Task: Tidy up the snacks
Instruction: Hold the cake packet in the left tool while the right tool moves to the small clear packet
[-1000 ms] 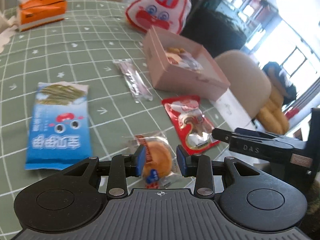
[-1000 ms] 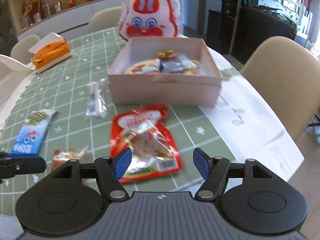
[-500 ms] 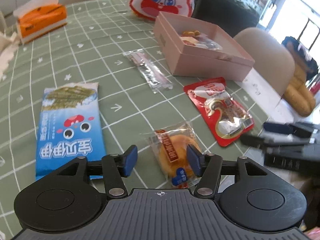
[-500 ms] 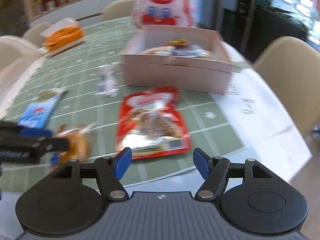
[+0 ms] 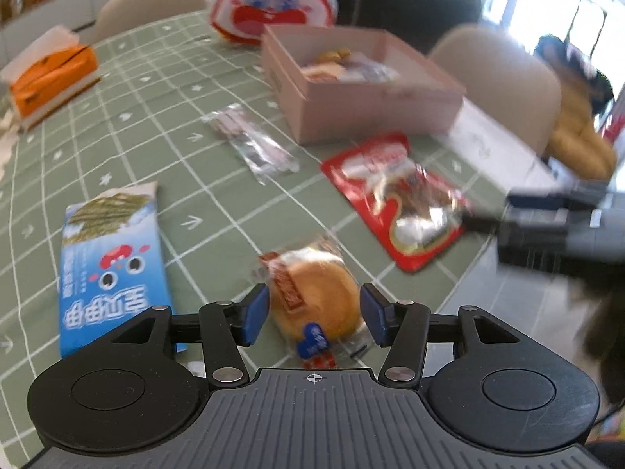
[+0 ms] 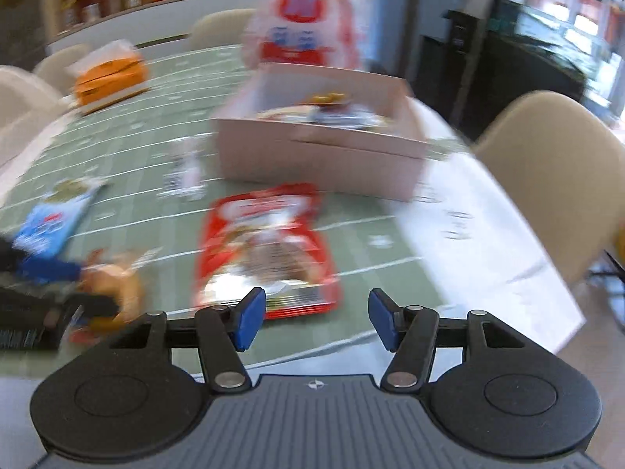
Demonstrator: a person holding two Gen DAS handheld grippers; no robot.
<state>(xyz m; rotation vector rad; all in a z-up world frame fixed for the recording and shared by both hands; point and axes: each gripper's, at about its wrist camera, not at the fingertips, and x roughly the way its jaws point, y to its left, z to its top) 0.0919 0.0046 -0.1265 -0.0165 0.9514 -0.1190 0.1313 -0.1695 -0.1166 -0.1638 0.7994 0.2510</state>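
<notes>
Blue pads (image 5: 256, 314) of the left gripper (image 5: 314, 314) stand on either side of a wrapped round bun (image 5: 316, 297) lying on the green checked tablecloth (image 5: 218, 203); the jaws are opening, with the bun between them but a gap showing at each pad, so nothing is clamped. Just to the left of that gripper lies a blue seaweed packet (image 5: 109, 269), flat on the cloth. Ahead and to its right lies a red snack pouch (image 5: 394, 195), and the dark, blurred tip of the right gripper (image 5: 547, 226) sits at that pouch's near right corner. In the right wrist view the right gripper (image 6: 316, 320) has its jaws closing, still apart, with only cloth and the near edge of the red snack pouch (image 6: 265, 250) showing between the pads; whether either pad touches the pouch is too blurred to tell. To its left the bun (image 6: 113, 293) appears beside the other tool's dark finger. Farther ahead of the left gripper a clear narrow wrapper (image 5: 254, 144) lies on the cloth, and beyond the pouch stands an open pink box (image 5: 351, 113) with several snacks already inside. Behind the box leans a red-and-white rabbit bag (image 5: 273, 4), and far left sits an orange tissue pack (image 5: 50, 74).
</notes>
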